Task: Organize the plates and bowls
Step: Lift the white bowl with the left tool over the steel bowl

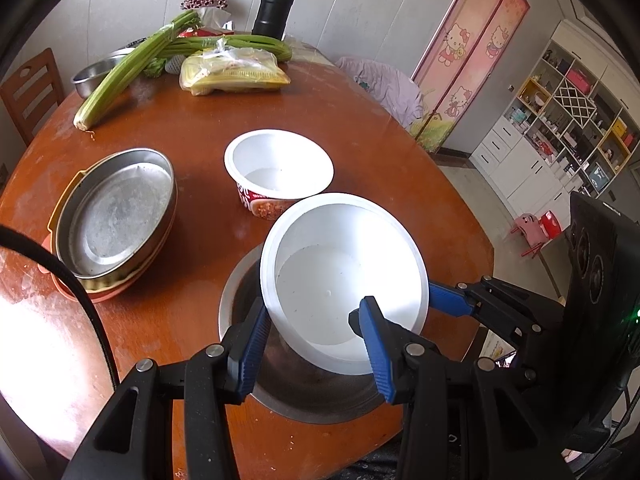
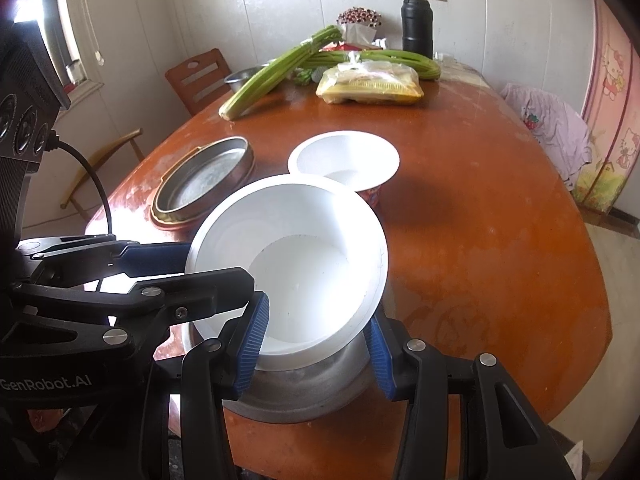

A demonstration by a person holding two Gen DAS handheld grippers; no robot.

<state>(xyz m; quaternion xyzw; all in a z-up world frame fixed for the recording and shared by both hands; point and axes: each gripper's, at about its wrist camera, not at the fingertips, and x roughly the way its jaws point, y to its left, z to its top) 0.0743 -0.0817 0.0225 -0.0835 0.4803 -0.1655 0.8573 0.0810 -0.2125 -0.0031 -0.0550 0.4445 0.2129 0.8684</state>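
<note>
A white plastic bowl [image 1: 344, 276] is tilted over a steel bowl [image 1: 288, 380] at the table's near edge. My left gripper [image 1: 316, 344] is open, one finger outside the white bowl's left wall, one inside it. My right gripper [image 2: 316, 344] spans the white bowl [image 2: 296, 268] at its lower rim, with the left finger inside and the right finger under the rim; the steel bowl [image 2: 304, 392] is below. A second white cup bowl [image 1: 279, 172] with a red label stands beyond. A steel plate [image 1: 116, 216] tops a stack of plates at the left.
Celery [image 1: 132, 68], a bagged food pack [image 1: 232, 72], a small steel bowl [image 1: 94, 74] and a black flask [image 1: 274, 8] crowd the far end of the round wooden table [image 1: 192, 136]. A wooden chair [image 2: 198, 80] stands behind the table's left.
</note>
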